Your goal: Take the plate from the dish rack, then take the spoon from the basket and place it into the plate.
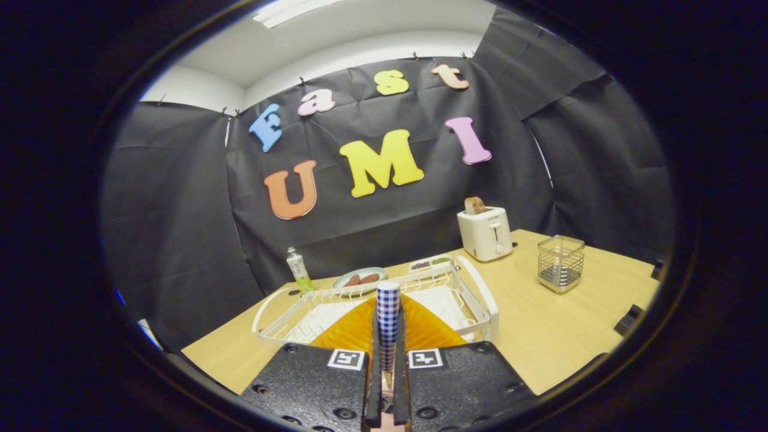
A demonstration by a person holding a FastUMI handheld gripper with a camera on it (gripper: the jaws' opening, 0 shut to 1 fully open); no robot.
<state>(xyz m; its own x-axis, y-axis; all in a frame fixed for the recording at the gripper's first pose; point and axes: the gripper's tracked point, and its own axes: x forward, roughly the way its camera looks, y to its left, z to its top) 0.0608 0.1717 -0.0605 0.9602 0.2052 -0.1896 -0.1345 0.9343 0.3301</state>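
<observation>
My gripper [387,366] is shut on the spoon [388,315]. The spoon's blue-and-white checked handle stands upright between the fingers, and its bowl end is hidden down in the jaws. Right behind the handle, just beyond the fingers, lies the orange fluted plate [426,333]. It spreads out on both sides of the handle. The plate covers the near edge of the white wire dish rack [480,300]; I cannot tell whether it touches the rack. The metal mesh basket [561,263] stands on the table far to the right of the fingers.
A white toaster [485,233] with bread in its slot stands at the back of the wooden table [558,336]. Behind the rack are a small bottle [298,270], a pale plate of food [360,278] and a small divided tray [429,263].
</observation>
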